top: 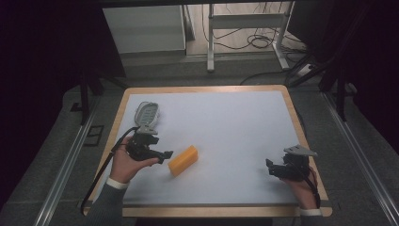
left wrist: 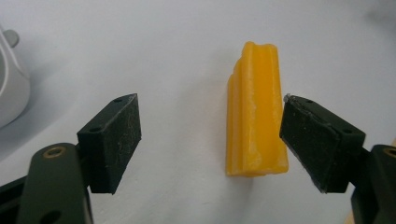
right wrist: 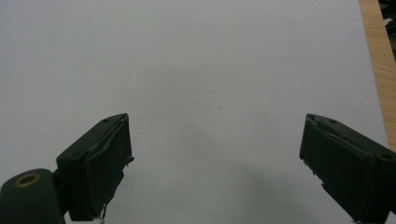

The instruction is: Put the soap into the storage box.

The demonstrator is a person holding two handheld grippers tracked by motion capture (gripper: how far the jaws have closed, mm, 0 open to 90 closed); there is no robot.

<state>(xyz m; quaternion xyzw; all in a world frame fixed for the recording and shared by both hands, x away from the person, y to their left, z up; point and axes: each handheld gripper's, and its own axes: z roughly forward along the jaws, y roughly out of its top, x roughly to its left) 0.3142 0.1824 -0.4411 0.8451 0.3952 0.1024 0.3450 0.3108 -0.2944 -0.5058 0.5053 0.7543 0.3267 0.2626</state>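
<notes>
A yellow ridged block (top: 183,160) lies flat on the white table top (top: 226,122), left of centre. My left gripper (top: 161,149) is just left of it, held in a hand and open. In the left gripper view the yellow block (left wrist: 256,116) lies between the spread jaws of the left gripper (left wrist: 212,126), close to the right-hand pad (left wrist: 315,140) and far from the other pad (left wrist: 116,140). My right gripper (top: 271,168) rests near the table's right front corner, open. The right gripper (right wrist: 219,144) has only bare table between its jaws.
A pale grey oval object (top: 147,113) lies at the table's left side, behind the left gripper; its white edge (left wrist: 9,88) appears in the left gripper view. A wooden rim (top: 296,122) frames the table, also seen as a wooden rim (right wrist: 378,56) beside the right gripper.
</notes>
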